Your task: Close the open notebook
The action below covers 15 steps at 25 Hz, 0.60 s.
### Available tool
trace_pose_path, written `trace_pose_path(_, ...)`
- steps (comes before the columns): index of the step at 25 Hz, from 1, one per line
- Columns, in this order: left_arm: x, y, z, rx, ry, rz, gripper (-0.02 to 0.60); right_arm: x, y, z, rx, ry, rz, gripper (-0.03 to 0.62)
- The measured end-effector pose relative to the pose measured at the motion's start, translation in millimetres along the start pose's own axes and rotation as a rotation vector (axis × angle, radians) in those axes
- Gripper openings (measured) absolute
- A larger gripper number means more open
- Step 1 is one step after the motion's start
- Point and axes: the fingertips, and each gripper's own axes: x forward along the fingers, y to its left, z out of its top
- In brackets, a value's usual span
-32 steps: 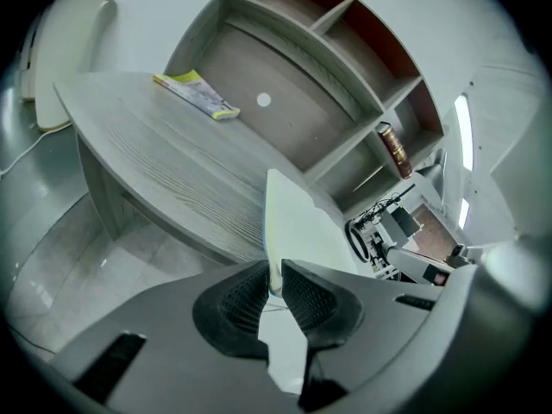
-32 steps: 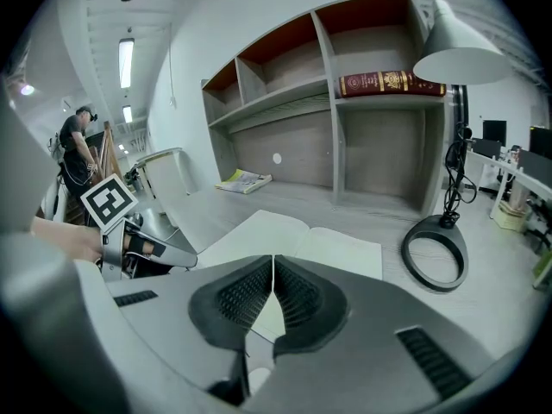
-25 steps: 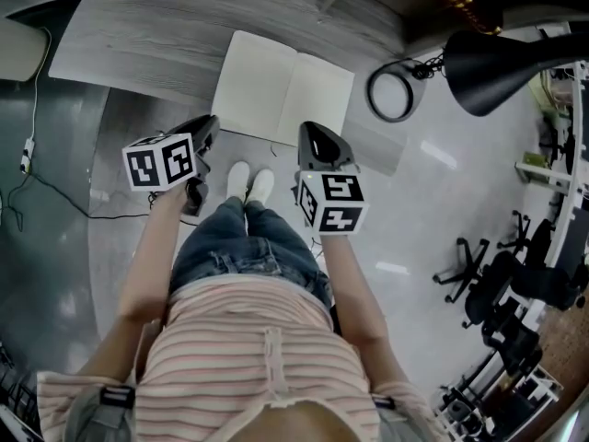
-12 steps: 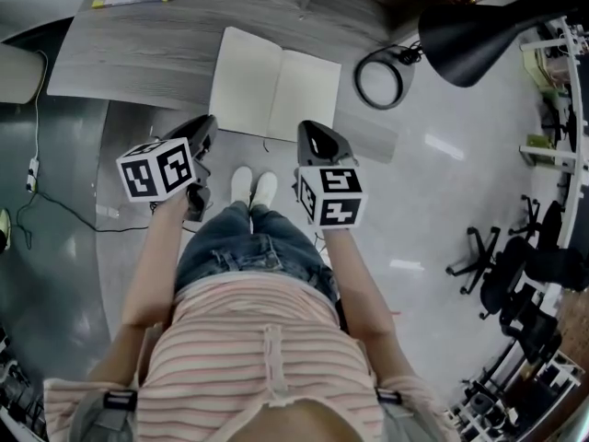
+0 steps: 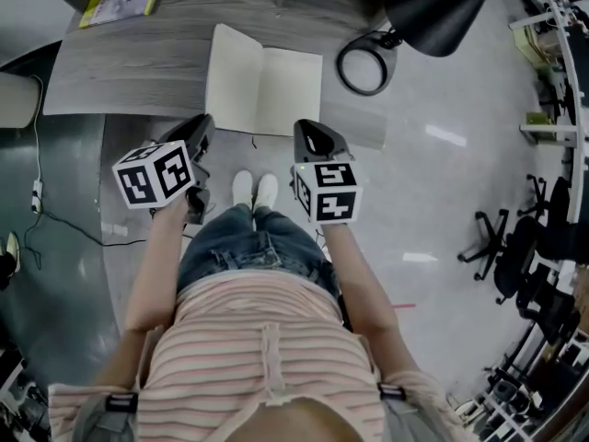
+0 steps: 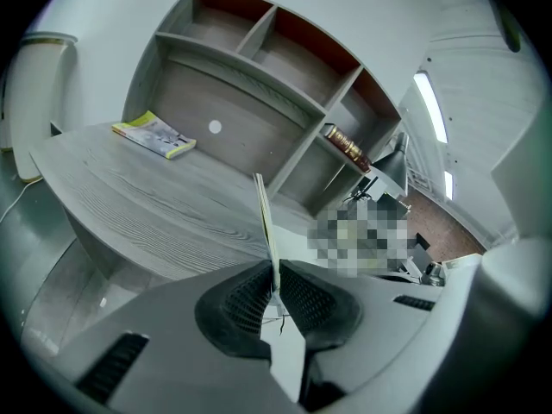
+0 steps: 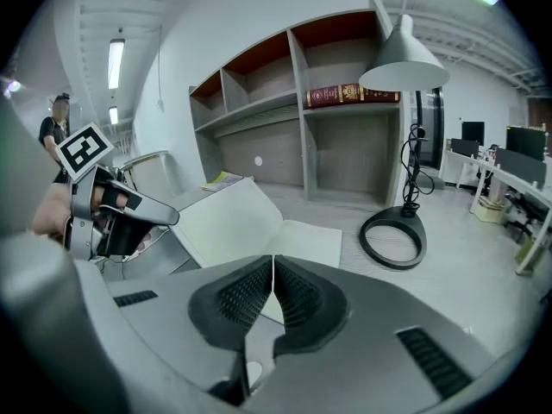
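One leaf of the notebook (image 5: 276, 95) stands pinched by the left gripper (image 6: 274, 272), jaws just closing, due to fold toward the right gripper (image 7: 272, 270), jaws together, empty.

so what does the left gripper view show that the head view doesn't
Only the left gripper view: the left gripper's tongs, which have just been closing, pinch a raised leaf of the notebook, seen edge-on. Behind it stand shelves with a brown book.
Only the head view: the notebook's pages spread open, the right gripper, the person's shoes and striped top.
Both: the desk and the yellow booklet lying on it.
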Motion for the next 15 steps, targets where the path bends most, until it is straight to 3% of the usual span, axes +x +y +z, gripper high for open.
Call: trace_pose_path(15,20,-71,-2,0.114,0.046,-0.122,0.037,-31,-30,-12,0.049,-0.014,-0.075,0.018)
